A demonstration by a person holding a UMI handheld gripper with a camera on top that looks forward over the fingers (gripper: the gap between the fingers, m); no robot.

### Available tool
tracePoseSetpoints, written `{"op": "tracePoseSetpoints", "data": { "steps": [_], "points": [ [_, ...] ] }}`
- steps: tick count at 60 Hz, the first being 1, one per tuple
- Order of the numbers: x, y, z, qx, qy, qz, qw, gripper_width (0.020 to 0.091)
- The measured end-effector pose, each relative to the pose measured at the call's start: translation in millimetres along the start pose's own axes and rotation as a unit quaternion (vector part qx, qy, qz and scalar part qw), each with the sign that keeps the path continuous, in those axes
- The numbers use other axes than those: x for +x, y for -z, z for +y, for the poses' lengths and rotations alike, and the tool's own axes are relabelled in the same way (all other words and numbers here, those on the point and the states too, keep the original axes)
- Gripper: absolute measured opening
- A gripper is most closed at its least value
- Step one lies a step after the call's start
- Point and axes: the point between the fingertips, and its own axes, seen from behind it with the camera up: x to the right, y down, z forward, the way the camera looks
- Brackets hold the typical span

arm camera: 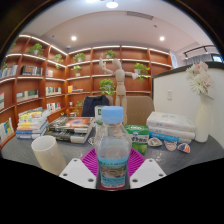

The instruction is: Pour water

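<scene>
— What is showing at the left of the frame?

— Bookshelves (40, 75) are running across the upper left, with stacks of books (45, 122) lying on the grey table (25, 152) below them. A white cup (44, 152) is standing at lower left, just left of the fingers.

— And at the centre?

— A clear water bottle (114, 150) with a pale blue cap is standing upright at bottom centre, between the two fingers of the gripper (113, 170). The magenta pads (94, 163) are showing on both sides of its base. The fingers are sitting close against the bottle, though whether both are pressing on it cannot be told from this view. Beyond the bottle, a wooden jointed figure (119, 82) is posing in the upper middle of the frame, atop a cardboard box (128, 108).

— What is lying toward the right?

— A green object (137, 131) is resting just right of the bottle, with a white box (170, 125) and small red-and-white items (172, 146) beside it. At far right, a white vase of pale flowers (201, 95) is standing before a white panel.
</scene>
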Motion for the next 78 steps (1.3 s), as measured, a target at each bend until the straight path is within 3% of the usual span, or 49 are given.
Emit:
{"op": "tracePoseSetpoints", "data": {
  "steps": [4, 13, 15, 19, 21, 50, 78],
  "points": [
    [0, 0, 1, -0.003, 0.002, 0.0, 1.0, 0.0329],
    [1, 2, 5, -0.024, -0.001, 0.006, 1.0, 0.0468],
    [1, 3, 9, -0.035, -0.001, 0.008, 0.999, 0.054],
    [4, 13, 13, -0.05, -0.007, 0.015, 0.999, 0.0788],
    [6, 20, 12, -0.05, -0.013, 0.022, 0.998, 0.0839],
    [-39, 195, -37, 0.022, -0.02, 0.038, 0.999, 0.0828],
    [-55, 249, -41, 0.029, -0.016, 0.048, 0.998, 0.0831]
  ]
}}
